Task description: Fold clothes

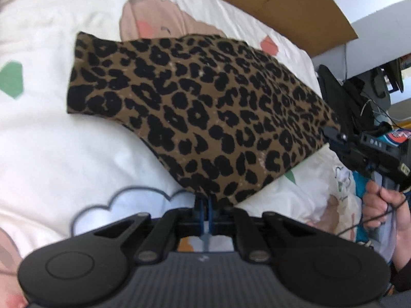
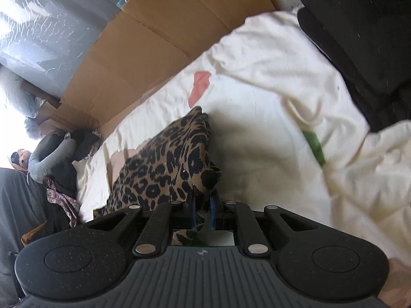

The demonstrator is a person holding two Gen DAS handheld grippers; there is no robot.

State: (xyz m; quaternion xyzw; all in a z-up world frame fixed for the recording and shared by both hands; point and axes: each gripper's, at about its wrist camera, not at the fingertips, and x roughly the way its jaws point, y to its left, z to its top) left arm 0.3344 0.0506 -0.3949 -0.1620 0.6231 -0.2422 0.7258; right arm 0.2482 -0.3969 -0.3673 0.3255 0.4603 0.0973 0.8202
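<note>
A: Where's the leopard-print garment?

B: Lifted off the bed, the left gripper and the right gripper each clamped on an edge.

A: Next?

B: Probably carry both edges across together, evenly, then lay the fold flat.

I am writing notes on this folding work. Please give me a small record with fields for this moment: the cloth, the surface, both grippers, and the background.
cloth: leopard-print fabric garment, lifted at two edges
surface: white printed bed sheet
left gripper: shut on the garment's edge
right gripper: shut on the garment's edge
background: brown cardboard sheet beyond the bed
</note>
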